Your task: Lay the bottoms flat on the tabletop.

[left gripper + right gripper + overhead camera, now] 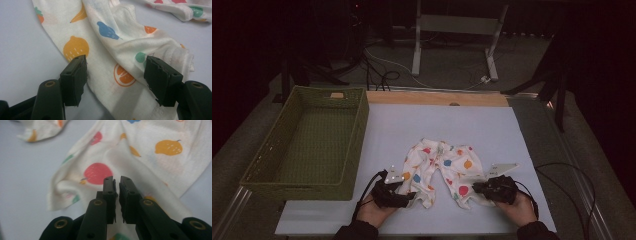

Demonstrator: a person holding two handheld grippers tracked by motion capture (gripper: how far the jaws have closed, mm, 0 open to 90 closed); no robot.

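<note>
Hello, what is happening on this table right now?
A person works on small fruit-print baby trousers lying on the table, one hand-held gripper per leg. The left hand-held gripper stands open over one leg end. The right hand-held gripper is nearly shut at the other leg's cloth. A green basket waits at the left.

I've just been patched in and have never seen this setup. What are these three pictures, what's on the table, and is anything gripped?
A person holds a black two-jaw gripper in each hand. The high view looks down on the pale blue table; the other two pictures come from cameras riding on the grippers. Small white fruit-print baby trousers lie spread out, beside a green woven basket. The left gripper is open, with one trouser leg between its jaws. The right gripper is nearly closed over the other leg's hem; whether it pinches cloth I cannot tell.
</note>
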